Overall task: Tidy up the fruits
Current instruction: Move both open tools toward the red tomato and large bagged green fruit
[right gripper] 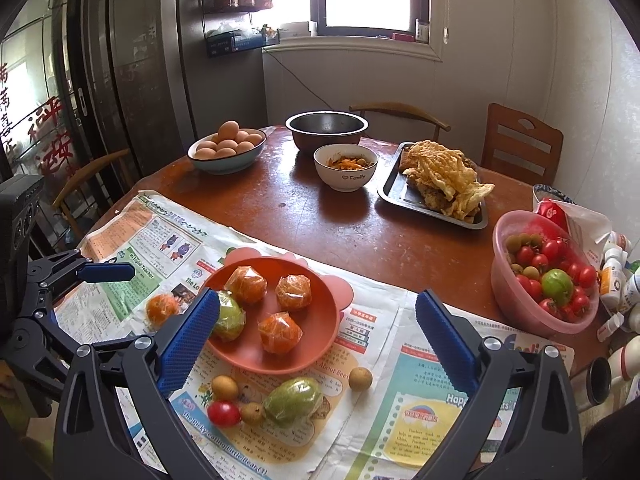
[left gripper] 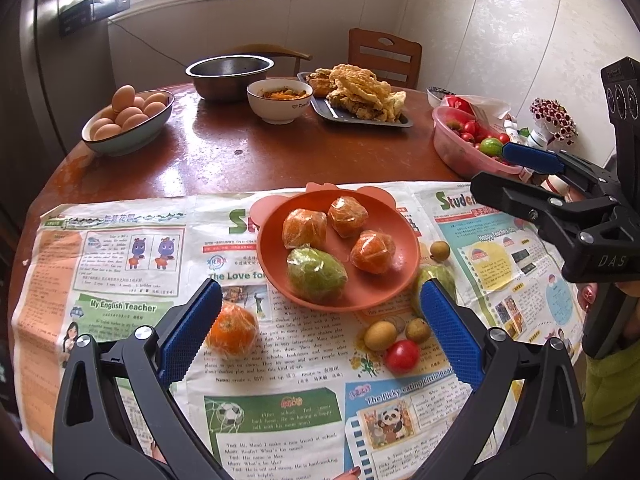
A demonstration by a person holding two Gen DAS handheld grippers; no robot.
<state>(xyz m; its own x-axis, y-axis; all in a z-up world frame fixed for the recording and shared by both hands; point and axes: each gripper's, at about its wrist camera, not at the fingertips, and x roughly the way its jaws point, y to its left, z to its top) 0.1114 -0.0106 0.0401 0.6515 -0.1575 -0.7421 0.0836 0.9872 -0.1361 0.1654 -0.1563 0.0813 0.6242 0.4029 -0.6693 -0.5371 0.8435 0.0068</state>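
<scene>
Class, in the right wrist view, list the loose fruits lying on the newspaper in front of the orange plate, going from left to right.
Cherry tomato → small brown longan → wrapped green fruit → lone longan. A second longan sits above the tomato, so it is left out.

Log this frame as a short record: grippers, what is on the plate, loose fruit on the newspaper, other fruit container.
left gripper: open, empty
right gripper: open, empty
orange plate: three wrapped oranges, one wrapped green fruit
loose on newspaper: one wrapped orange, one wrapped green fruit, red tomato, three small brown fruits
pink bowl: tomatoes, small brown fruits, one green fruit
</scene>
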